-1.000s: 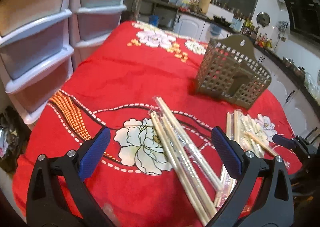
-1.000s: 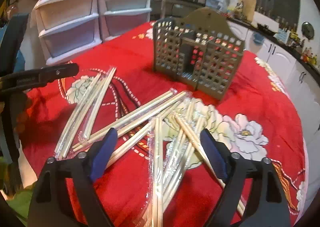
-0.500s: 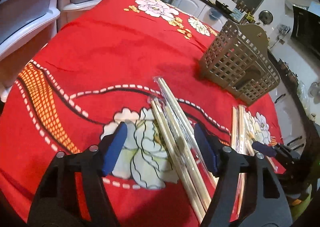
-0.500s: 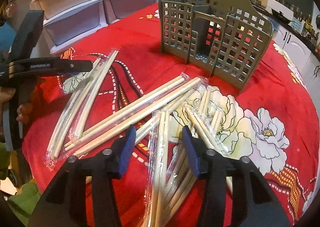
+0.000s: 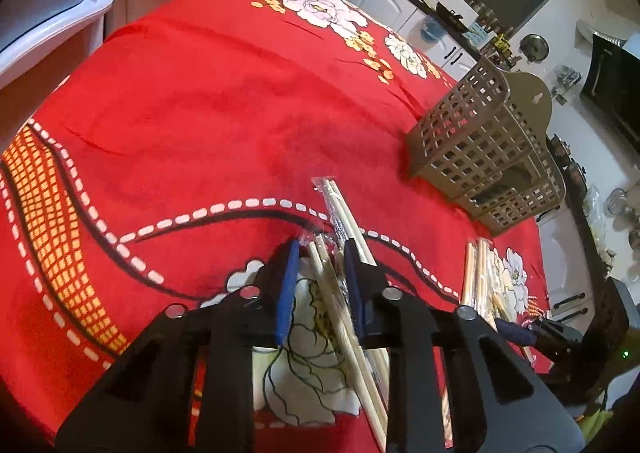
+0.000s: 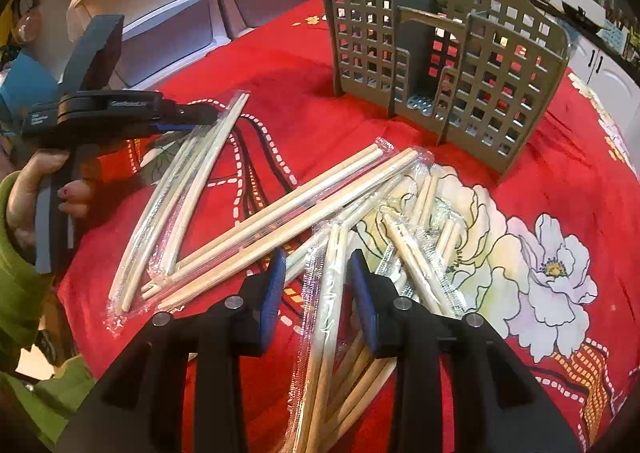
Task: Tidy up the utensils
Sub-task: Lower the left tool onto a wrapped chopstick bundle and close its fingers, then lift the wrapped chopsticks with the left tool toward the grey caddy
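Left gripper (image 5: 320,277) has just been closing, its jaws narrowed around a wrapped chopstick pair (image 5: 334,293) (contact unclear). Right gripper (image 6: 318,285) has also been closing, jaws apart astride another wrapped pair (image 6: 330,293). Both pairs lie toward the tablecloth's (image 6: 560,173) near edge; the utensil basket (image 6: 444,65) stands upright toward its far edge.

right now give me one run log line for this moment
step: picking up chopsticks | left gripper: jaws closing around wrapped pair | right gripper: jaws closing around another wrapped pair | basket: upright, looks empty
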`<state>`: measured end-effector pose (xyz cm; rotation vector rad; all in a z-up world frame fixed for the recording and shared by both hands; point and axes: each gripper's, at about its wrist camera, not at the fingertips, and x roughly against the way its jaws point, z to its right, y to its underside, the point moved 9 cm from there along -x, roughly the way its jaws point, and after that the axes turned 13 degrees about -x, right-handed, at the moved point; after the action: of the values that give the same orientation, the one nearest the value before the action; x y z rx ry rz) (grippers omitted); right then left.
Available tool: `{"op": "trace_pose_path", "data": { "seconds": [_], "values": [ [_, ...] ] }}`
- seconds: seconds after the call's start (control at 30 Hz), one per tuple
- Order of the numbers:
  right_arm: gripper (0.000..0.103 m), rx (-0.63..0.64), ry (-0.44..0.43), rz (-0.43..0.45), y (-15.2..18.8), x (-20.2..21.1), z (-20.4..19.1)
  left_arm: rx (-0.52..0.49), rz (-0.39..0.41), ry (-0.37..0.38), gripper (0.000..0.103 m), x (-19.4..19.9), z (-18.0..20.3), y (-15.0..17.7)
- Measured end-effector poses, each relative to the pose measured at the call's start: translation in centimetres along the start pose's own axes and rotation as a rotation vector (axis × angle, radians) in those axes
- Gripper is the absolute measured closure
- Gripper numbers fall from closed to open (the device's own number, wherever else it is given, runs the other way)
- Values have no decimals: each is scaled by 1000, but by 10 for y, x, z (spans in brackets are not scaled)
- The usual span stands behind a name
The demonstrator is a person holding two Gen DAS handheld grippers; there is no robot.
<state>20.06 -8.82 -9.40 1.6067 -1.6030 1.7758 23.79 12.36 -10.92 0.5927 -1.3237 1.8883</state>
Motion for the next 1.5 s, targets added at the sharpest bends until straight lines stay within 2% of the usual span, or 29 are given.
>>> {"op": "trace_pose_path", "data": {
  "seconds": [0.33,0.63,0.8,1.03,1.5],
  "values": [
    [75,7,13,-8,1,1,4,-26,4,14,98,3,-1,-1],
    [90,47,43,-21,5,-1,-1,-38,47,4,98,30,-6,-1],
    [92,39,32,-12,2,2,-3,-53,82,-5,98,47,-5,-7],
    [92,13,-5,64,-15,27,-2,-96,139,-8,99,70,11,-20],
    [92,-36,-98,346,-62,117,2,-199,239,5,102,103,66,-58]
  ]
}}
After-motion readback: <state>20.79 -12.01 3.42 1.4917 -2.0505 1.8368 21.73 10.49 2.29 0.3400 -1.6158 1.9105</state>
